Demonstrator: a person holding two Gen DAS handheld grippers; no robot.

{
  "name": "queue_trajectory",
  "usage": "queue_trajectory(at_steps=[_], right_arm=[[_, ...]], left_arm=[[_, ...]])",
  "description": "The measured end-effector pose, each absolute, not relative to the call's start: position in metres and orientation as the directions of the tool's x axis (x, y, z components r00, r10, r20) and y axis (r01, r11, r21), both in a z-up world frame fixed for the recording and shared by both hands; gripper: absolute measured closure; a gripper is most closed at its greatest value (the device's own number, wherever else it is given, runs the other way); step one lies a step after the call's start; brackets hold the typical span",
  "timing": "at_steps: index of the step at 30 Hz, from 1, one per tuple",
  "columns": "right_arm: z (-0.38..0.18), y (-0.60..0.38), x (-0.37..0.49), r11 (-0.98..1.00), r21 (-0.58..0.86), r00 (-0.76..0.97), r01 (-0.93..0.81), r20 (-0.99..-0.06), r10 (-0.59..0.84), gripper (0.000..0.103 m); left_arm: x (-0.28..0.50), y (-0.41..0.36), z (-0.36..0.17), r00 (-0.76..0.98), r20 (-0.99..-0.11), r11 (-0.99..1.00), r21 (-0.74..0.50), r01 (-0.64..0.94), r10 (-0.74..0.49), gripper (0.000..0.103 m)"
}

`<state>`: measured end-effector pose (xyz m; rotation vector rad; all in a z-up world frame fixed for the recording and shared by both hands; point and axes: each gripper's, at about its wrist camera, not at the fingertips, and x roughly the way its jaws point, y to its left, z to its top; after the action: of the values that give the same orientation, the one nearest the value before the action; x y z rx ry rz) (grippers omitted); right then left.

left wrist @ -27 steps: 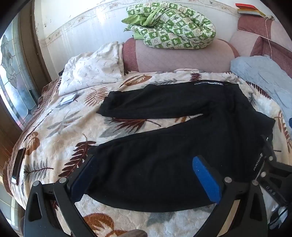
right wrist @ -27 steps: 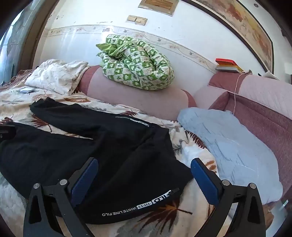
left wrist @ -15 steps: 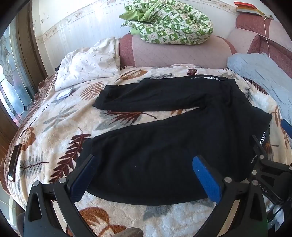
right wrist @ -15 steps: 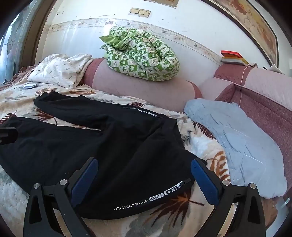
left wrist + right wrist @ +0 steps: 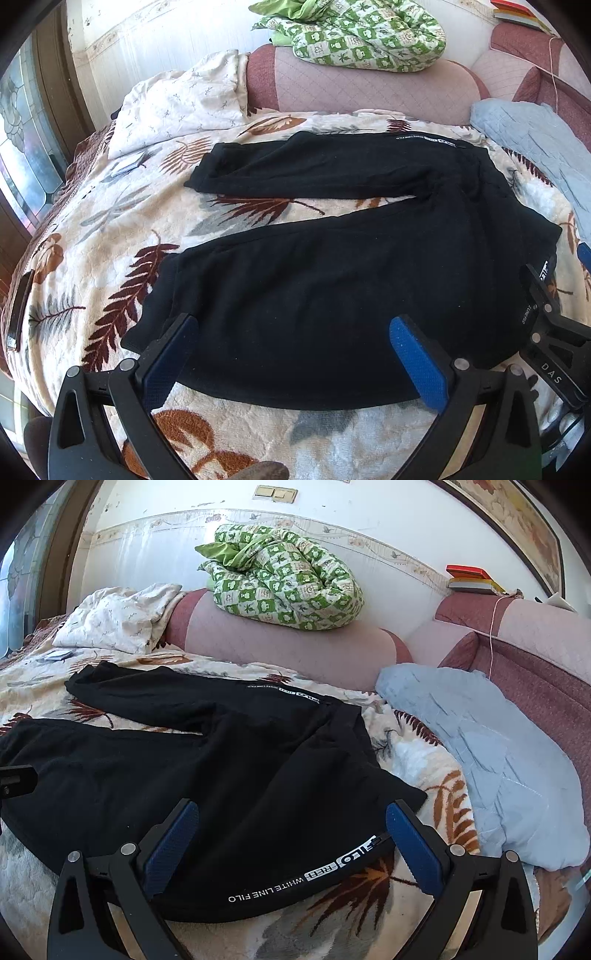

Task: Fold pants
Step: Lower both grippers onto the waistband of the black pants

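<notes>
Your black fleece pants [image 5: 332, 266] lie flat on the leaf-patterned plush blanket [image 5: 110, 229], legs toward 9 o'clock and waistband toward 3 o'clock. Your left gripper [image 5: 291, 354] and right gripper [image 5: 288, 834] both hang released, jaws wide, grasping nothing. The crumpled pale blue cloth [image 5: 498, 760] lies at 3 o'clock just beside the waistband, and the green checkered quilt [image 5: 284, 587] sits at 12 o'clock on the pink padded backrest [image 5: 288, 653].
</notes>
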<state>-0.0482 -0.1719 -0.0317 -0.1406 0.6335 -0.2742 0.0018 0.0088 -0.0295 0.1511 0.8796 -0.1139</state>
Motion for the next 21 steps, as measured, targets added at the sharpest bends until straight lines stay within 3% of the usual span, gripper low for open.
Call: queue_trajectory(at_steps=[21], right_arm=[[-0.045,-0.177,-0.039,0.963,-0.182,0.734,0.200,-0.623,-0.270,0.000]], left_arm=[[0.012,0.011,-0.067,0.542,-0.840,0.983,0.076,0.168,-0.028,0.000]])
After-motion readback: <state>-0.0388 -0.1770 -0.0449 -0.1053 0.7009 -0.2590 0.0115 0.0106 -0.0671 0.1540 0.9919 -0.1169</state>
